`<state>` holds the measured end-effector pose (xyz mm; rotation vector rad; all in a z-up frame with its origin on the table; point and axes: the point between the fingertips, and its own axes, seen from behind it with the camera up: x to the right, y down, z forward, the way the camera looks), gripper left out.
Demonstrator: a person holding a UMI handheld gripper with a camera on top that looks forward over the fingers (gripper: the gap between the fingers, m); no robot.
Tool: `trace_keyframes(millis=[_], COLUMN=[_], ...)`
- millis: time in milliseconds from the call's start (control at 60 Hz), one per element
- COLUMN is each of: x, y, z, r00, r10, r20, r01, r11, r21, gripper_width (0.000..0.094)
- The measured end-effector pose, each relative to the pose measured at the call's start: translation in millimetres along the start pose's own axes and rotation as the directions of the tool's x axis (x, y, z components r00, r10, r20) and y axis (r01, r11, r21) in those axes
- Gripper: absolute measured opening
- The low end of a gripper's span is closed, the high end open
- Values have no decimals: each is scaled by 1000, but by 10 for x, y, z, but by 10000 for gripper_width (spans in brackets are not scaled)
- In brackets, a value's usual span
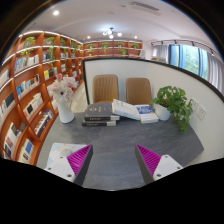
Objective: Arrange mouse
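The two-finger gripper (113,160) hangs over the grey tabletop (115,140) with its magenta-padded fingers (79,157) spread wide apart, holding nothing and touching nothing. Bare table lies between them. I can't make out a mouse anywhere on the table. Beyond the fingers sit a stack of dark books (101,115), an open white book (134,111), a white vase of pale flowers (66,98) and a leafy green potted plant (176,103). Two tan chairs (121,90) stand behind, wooden bookshelves (28,85) alongside.
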<state>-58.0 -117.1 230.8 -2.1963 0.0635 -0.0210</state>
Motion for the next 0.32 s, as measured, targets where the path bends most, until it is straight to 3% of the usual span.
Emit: trace_keyframes(millis=[317], x=[488], y=[263], z=[-200], r00=[1000], r10=[8], r20=[2], r01=[-8], r11=[1000], r21=[-19], gripper_width=[851])
